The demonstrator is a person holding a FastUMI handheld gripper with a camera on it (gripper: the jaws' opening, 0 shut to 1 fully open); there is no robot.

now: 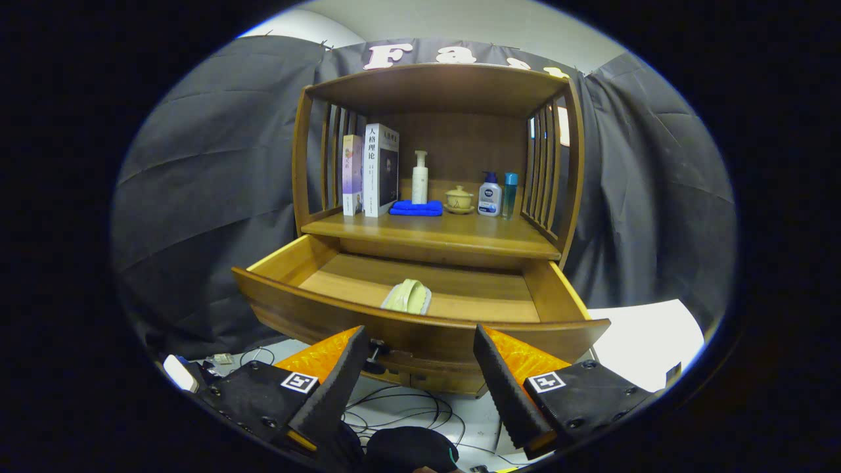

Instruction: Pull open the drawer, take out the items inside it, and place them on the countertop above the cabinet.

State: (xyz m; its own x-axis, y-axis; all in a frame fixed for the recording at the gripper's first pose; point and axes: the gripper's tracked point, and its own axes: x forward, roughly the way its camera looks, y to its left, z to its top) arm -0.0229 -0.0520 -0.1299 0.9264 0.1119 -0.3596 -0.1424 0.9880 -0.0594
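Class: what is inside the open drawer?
One pale folded item lies in the drawer, beyond the open gripper. The drawer's front panel hides the item's near edge and the floor behind it.

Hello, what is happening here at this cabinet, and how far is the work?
A person holds a gripper in front of a wooden cabinet. Its fingers are open and hold nothing. The drawer is already pulled out. A pale folded item lies inside it, just beyond the fingers, not yet taken out. The countertop above carries books, bottles, a blue cloth and a lidded cup.
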